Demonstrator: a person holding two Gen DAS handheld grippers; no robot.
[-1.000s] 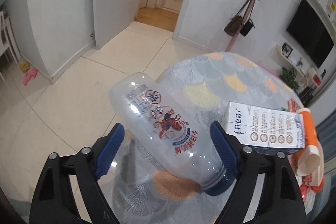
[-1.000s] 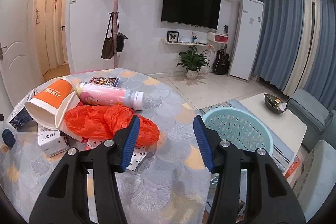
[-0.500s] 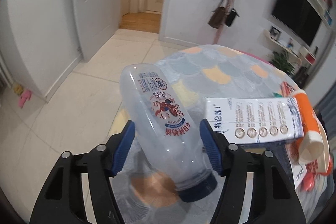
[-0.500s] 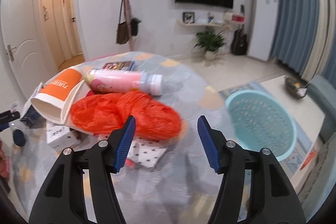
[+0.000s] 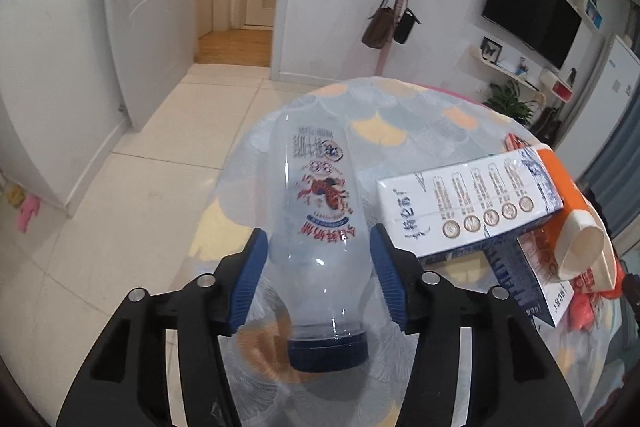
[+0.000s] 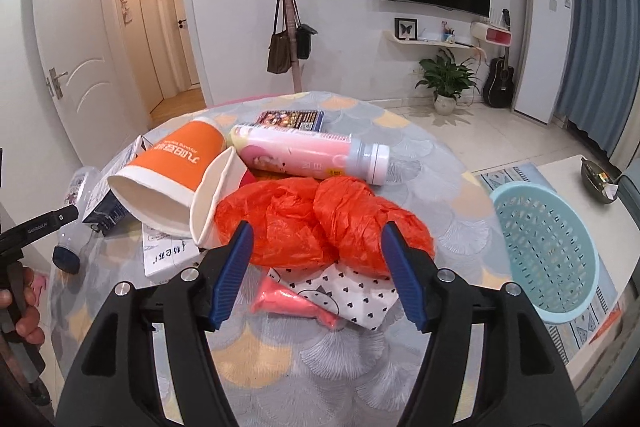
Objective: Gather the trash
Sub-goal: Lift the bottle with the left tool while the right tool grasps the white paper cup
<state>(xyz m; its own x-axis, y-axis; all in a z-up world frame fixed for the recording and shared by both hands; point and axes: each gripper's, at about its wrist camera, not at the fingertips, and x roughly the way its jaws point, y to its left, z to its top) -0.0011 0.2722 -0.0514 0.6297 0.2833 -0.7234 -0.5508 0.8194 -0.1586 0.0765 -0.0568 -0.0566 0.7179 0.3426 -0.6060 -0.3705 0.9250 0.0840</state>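
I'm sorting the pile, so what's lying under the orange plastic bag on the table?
Poking out from under the orange plastic bag: a pink tube and a heart-dotted white wrapper. Anything further beneath is covered.

A round table [image 6: 424,163] in a scallop-patterned cloth carries litter – a clear bottle [image 5: 320,219], milk carton [image 5: 468,211], orange bag [image 6: 320,223], spotted wrapper [image 6: 352,293] – lying directly on it.

Each gripper, the left gripper [image 5: 316,275] and the right gripper [image 6: 316,271], has two black plastic jaws of angular open-frame shape. Each jaw carries a ribbed blue pad on its inner face and two round silver screw heads on its upper side. The left unit's black body bears small white lettering.
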